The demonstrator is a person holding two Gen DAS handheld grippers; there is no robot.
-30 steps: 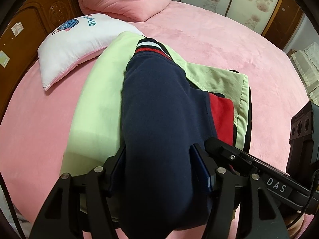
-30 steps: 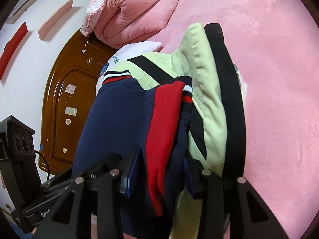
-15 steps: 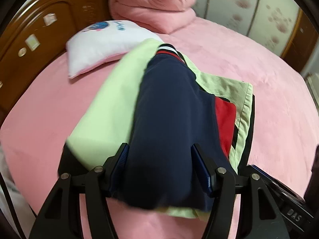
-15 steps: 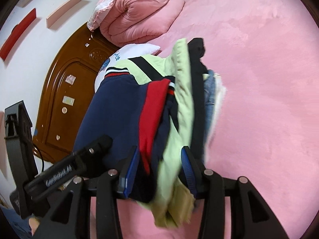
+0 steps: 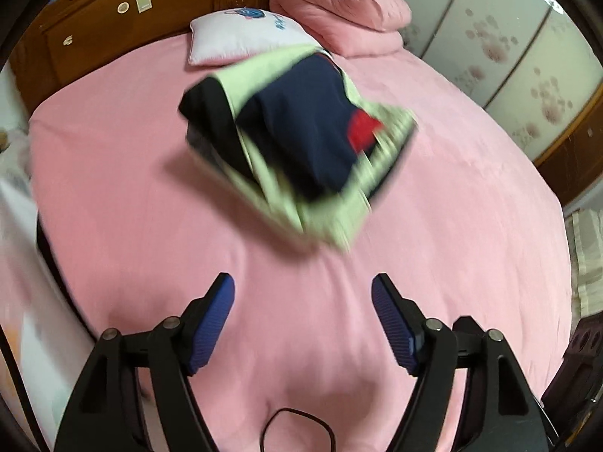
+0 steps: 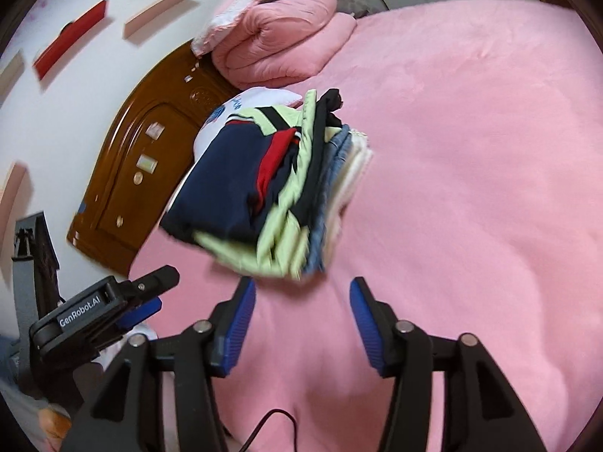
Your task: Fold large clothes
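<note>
Black claw [image 5: 303, 293], ribbed blue pads [image 6: 241, 318], silver screws.

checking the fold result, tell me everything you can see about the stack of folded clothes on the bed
The stack of folded clothes lies on the pink bed, blurred in both views. On top is a navy garment with a red panel and a red-and-white striped cuff; under it are light green layers with black trim, then denim blue and white layers. Its edges are uneven at the near end. Its far end is by a white pillow. Both grippers are open and apart from it.
</note>
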